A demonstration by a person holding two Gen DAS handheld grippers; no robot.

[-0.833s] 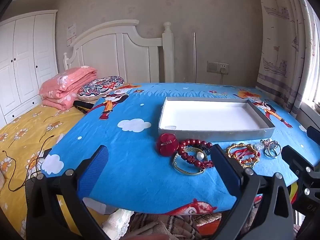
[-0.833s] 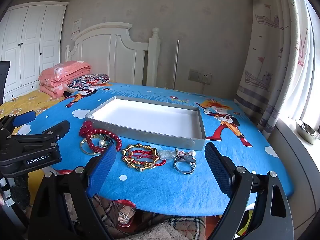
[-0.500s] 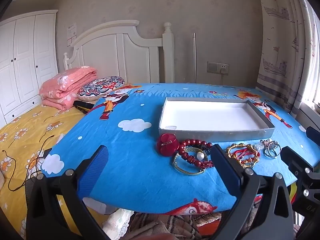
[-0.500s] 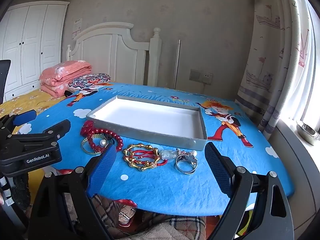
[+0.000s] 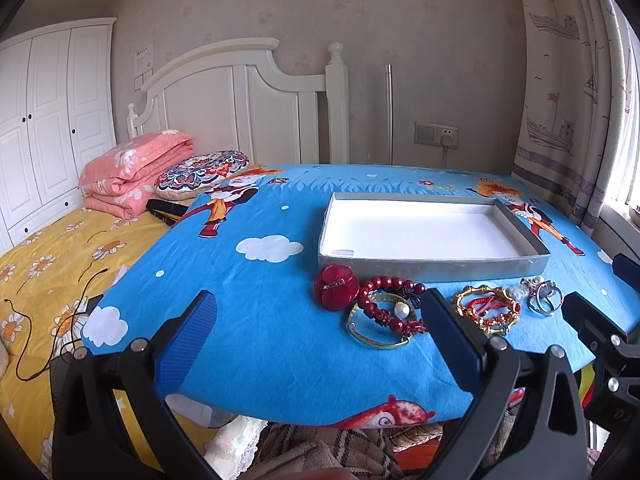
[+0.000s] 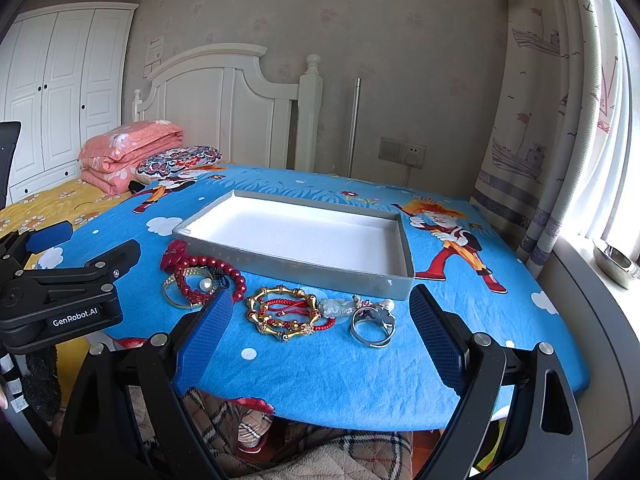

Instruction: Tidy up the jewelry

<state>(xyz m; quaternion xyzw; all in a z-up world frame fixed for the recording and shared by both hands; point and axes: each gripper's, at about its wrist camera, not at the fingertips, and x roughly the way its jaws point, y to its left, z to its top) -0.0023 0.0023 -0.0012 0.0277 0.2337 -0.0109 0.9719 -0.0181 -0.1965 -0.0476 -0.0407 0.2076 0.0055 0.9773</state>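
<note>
From my left claw [image 5: 320,336], held level with fingers spread wide and gripping nothing, I see the red bead bracelet [image 5: 390,304] between red brooch [image 5: 335,287] and gold bangle [image 5: 486,309], before the grey tray [image 5: 432,268]. My right claw [image 6: 322,334], equally spread, frames the bangle [image 6: 284,314] and silver ring [image 6: 372,326] on the worktop [image 6: 340,376].

white headboard [image 5: 240,112] | white wardrobe [image 5: 52,120] | patterned curtain [image 6: 532,120]

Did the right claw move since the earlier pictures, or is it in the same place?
Yes, slightly. In the right wrist view the grey tray and silver ring sit a little lower than before, so the right claw, open, tilted or rose a bit.
</note>
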